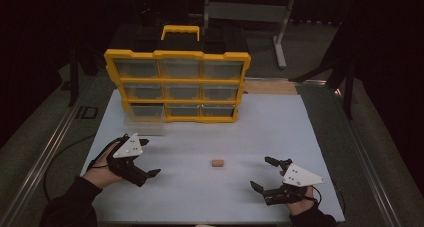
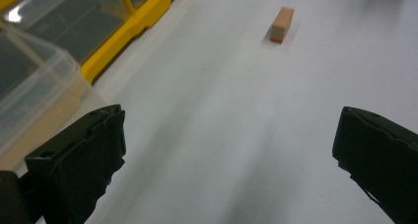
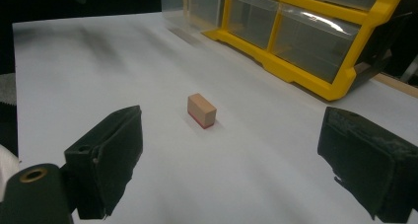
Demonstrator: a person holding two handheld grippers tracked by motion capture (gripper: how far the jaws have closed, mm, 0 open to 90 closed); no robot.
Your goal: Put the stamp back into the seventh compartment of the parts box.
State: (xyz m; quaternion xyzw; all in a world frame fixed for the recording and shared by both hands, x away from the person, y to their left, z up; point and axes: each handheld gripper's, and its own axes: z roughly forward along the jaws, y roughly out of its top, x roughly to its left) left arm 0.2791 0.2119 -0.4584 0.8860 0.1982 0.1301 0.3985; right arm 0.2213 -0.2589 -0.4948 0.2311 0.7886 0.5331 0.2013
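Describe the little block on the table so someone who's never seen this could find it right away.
Start at the yellow drawer organizer standing at the far side of the white table. Come toward the near edge, to the open space between the two tongs. The small tan block lies there alone, with a thin red layer along its bottom.

The right claw (image 3: 229,169) gapes wide over the white worktop (image 3: 123,66) — a small wooden block (image 3: 201,110) ahead, yellow drawer organizer (image 3: 315,31) beyond.
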